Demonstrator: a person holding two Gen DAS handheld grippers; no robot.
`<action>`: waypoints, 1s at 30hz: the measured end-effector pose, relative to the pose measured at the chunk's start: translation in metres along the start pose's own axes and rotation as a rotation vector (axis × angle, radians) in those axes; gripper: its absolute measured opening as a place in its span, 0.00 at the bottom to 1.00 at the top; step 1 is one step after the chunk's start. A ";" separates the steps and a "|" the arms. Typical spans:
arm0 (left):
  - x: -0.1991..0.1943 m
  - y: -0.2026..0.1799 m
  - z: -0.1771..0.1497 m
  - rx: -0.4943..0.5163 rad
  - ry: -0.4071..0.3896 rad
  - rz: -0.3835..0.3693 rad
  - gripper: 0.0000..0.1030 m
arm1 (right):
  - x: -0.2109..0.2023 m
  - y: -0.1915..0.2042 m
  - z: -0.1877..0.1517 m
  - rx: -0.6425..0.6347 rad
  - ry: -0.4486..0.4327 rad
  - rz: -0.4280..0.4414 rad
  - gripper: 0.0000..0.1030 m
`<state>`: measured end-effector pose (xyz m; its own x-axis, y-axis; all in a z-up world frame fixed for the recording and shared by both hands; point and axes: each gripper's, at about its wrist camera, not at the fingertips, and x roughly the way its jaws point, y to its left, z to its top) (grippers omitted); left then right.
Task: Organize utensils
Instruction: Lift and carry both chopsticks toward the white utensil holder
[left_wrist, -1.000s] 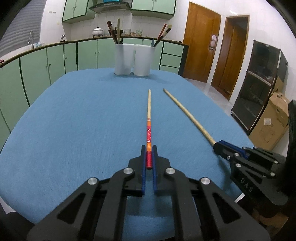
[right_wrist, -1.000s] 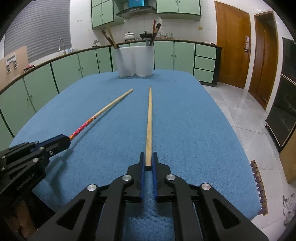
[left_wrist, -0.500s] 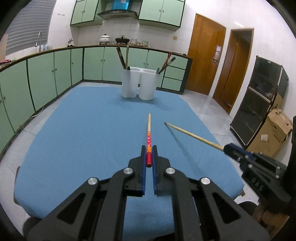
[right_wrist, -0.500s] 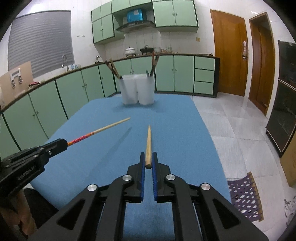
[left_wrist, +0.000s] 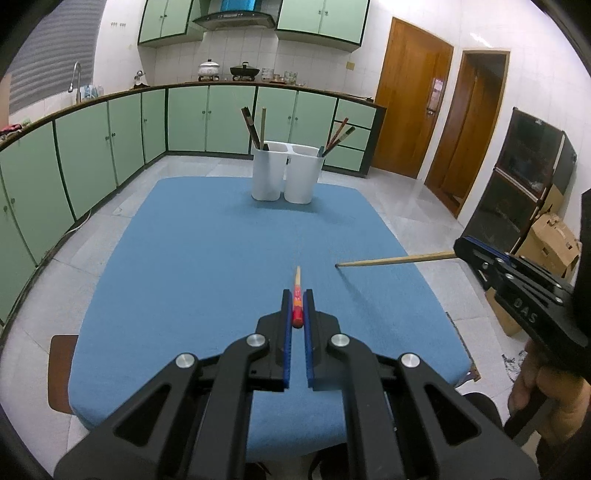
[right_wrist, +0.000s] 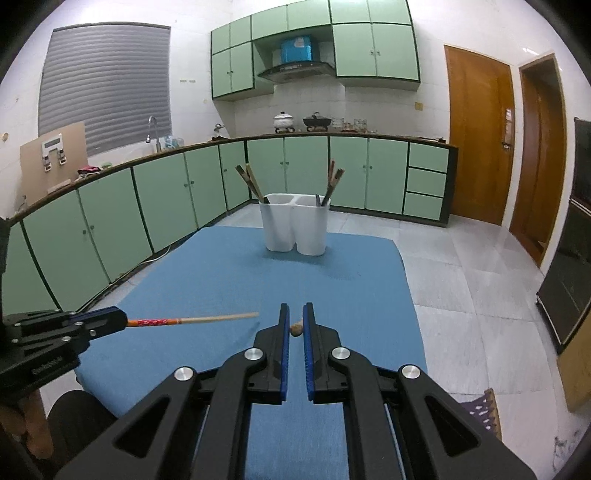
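Carrying one chopstick clamped in each gripper, left gripper (left_wrist: 296, 308) on the red-handled chopstick (left_wrist: 296, 293), right gripper (right_wrist: 294, 321) on the plain chopstick (left_wrist: 395, 259), you are needing to aim both tips into the white holder (left_wrist: 284, 173).

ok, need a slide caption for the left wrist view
Left gripper shut on a red-handled chopstick above the blue table, white holder ahead; right gripper holds a plain chopstick.

Each handheld gripper is built of matte black angular links with triangular cut-outs, joined by round silver screws. The left gripper (left_wrist: 296, 314) ends in two long black fingers (left_wrist: 284, 332) lined with blue ridged pads. The right gripper (right_wrist: 294, 325) has the same build. Seen from the side, the right gripper's black body bears faint raised lettering, and the left one carries a line of small pale print. A dark sleeve (left_wrist: 585, 236) shows at the frame edge.
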<state>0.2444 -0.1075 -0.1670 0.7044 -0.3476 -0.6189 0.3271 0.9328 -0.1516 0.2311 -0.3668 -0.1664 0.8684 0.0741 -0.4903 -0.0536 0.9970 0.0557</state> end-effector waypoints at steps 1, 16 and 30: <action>-0.002 0.002 0.002 -0.001 -0.002 0.000 0.05 | 0.002 0.001 0.003 -0.007 0.000 0.003 0.07; -0.004 0.008 0.052 0.057 -0.024 0.004 0.05 | 0.028 0.007 0.051 -0.078 0.014 0.034 0.07; 0.018 -0.001 0.093 0.119 -0.010 -0.019 0.05 | 0.063 0.003 0.093 -0.134 0.058 0.044 0.07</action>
<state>0.3151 -0.1232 -0.1066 0.7030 -0.3669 -0.6092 0.4129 0.9080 -0.0703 0.3319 -0.3609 -0.1161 0.8342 0.1154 -0.5392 -0.1601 0.9864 -0.0365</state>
